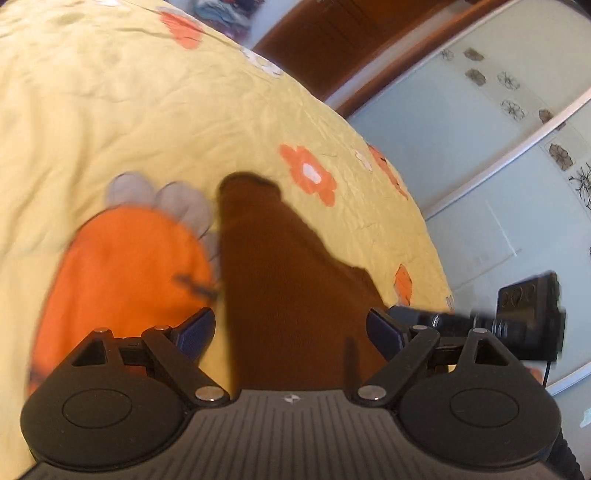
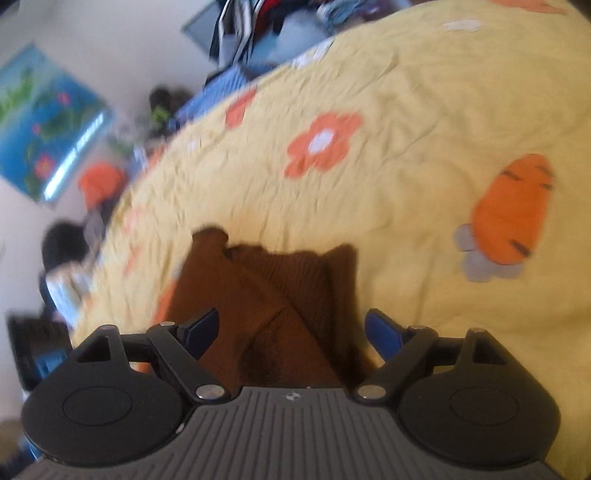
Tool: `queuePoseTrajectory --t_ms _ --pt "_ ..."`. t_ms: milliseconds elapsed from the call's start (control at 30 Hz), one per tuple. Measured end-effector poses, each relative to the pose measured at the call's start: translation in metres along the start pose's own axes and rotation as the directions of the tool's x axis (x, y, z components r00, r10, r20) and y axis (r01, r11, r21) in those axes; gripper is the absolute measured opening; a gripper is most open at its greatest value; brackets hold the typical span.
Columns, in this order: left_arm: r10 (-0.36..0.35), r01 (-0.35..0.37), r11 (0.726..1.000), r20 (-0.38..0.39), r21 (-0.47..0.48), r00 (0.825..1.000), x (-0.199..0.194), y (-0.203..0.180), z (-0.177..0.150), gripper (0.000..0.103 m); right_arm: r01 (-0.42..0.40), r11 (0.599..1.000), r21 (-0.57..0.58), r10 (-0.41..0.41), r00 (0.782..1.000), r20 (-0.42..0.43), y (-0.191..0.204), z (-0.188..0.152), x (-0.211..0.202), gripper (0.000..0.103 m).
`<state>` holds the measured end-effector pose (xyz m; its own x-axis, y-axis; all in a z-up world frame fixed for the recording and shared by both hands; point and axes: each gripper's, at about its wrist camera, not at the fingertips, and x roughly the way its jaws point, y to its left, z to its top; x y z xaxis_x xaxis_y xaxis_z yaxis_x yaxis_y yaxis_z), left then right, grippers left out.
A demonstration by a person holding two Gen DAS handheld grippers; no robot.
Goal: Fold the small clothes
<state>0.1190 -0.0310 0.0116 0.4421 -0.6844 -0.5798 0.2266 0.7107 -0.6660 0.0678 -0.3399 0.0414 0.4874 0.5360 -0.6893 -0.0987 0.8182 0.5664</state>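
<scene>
A small brown knit garment (image 1: 280, 280) lies on a yellow bedspread (image 1: 147, 122) with orange flowers. In the left wrist view it stretches away from between the fingers of my left gripper (image 1: 291, 332), which is open and empty above it. In the right wrist view the same brown garment (image 2: 273, 295) lies folded and rumpled under my right gripper (image 2: 291, 332), which is also open and empty. My right gripper's body shows at the right edge of the left wrist view (image 1: 517, 317).
An orange carrot print (image 1: 122, 280) lies left of the garment; it also shows in the right wrist view (image 2: 513, 218). Pale wardrobe doors (image 1: 480, 147) stand past the bed edge. A pile of clothes (image 2: 266, 26) and a blue picture (image 2: 40, 122) lie beyond the bed.
</scene>
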Motion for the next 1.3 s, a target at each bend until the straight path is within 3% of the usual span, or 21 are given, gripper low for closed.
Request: queuePoseTrajectory --t_ms 67,100,133,333,467,500,567,600,633,700,733,800,867,967,1033,1133,1233,1300 --pt "0.015 -0.015 1.0 -0.011 0.016 1.0 0.011 -0.001 0.011 0.044 0.013 0.995 -0.099 -0.013 1.0 0.0 0.013 -0.004 0.005 0.068" --pt "0.053 -0.052 0.998 -0.03 0.037 0.998 0.016 -0.002 0.016 0.017 0.03 0.993 -0.116 -0.03 1.0 0.001 0.016 -0.005 0.007 0.039" --pt "0.07 -0.068 0.996 -0.035 0.052 0.997 0.019 -0.002 0.018 0.017 0.032 0.994 -0.104 -0.033 0.999 -0.01 0.016 -0.004 0.009 0.027" --pt "0.114 -0.135 0.964 0.103 0.231 0.988 -0.015 -0.021 0.035 0.015 -0.058 0.988 -0.141 0.071 0.994 0.084 0.031 0.011 -0.003 0.023" --pt "0.202 -0.264 0.919 0.226 0.292 0.953 -0.029 -0.022 0.071 0.015 -0.078 0.986 -0.148 0.102 0.981 0.165 0.051 0.047 0.017 0.023" --pt "0.236 -0.308 0.897 0.247 0.317 0.94 -0.029 -0.02 0.076 0.021 -0.073 0.988 -0.134 0.098 0.976 0.194 0.055 0.055 0.027 0.027" --pt "0.322 -0.382 0.874 0.234 0.298 0.918 -0.03 -0.008 0.081 0.025 -0.016 0.994 -0.105 0.039 0.975 0.217 0.061 0.065 0.045 0.056" --pt "0.345 -0.395 0.88 0.217 0.265 0.913 -0.036 -0.002 0.078 0.025 0.027 0.996 -0.082 -0.009 0.978 0.211 0.063 0.066 0.053 0.074" --pt "0.328 -0.374 0.896 0.21 0.242 0.921 -0.047 0.004 0.072 0.025 0.046 0.997 -0.062 -0.032 0.978 0.208 0.064 0.064 0.054 0.073" --pt "0.246 -0.296 0.929 0.224 0.223 0.943 -0.079 0.012 0.045 0.027 -0.007 0.998 -0.061 0.021 0.976 0.217 0.063 0.049 0.041 0.072" --pt "0.225 -0.285 0.928 0.248 0.242 0.942 -0.094 0.011 0.027 0.027 -0.027 0.997 -0.07 0.042 0.975 0.219 0.064 0.038 0.029 0.072" --pt "0.218 -0.321 0.882 0.305 0.345 0.927 -0.119 0.0 -0.017 0.033 -0.048 0.996 -0.08 0.065 0.975 0.214 0.064 0.015 0.005 0.073" --pt "0.237 -0.377 0.799 0.331 0.469 0.914 -0.128 -0.018 -0.06 0.043 -0.069 0.993 -0.097 0.086 0.98 0.181 0.067 -0.006 -0.012 0.073" --pt "0.262 -0.404 0.691 0.313 0.6 0.913 -0.117 -0.037 -0.106 0.043 -0.086 0.989 -0.12 0.101 0.987 0.122 0.075 -0.03 -0.018 0.068" --pt "0.27 -0.401 0.668 0.298 0.627 0.916 -0.107 -0.041 -0.117 0.043 -0.073 0.987 -0.144 0.085 0.994 0.075 0.082 -0.037 -0.009 0.062" --pt "0.297 -0.426 0.65 0.306 0.63 0.905 -0.095 -0.039 -0.117 0.043 -0.045 0.99 -0.13 0.05 0.998 0.034 0.083 -0.037 0.009 0.05" --pt "0.268 -0.379 0.652 0.267 0.657 0.926 -0.097 -0.043 -0.118 0.044 -0.03 0.993 -0.117 0.032 0.999 0.009 0.08 -0.034 0.02 0.045" --pt "0.271 -0.383 0.622 0.271 0.683 0.924 -0.099 -0.044 -0.121 0.05 -0.042 0.995 -0.095 0.042 0.999 0.005 0.078 -0.033 0.019 0.045"
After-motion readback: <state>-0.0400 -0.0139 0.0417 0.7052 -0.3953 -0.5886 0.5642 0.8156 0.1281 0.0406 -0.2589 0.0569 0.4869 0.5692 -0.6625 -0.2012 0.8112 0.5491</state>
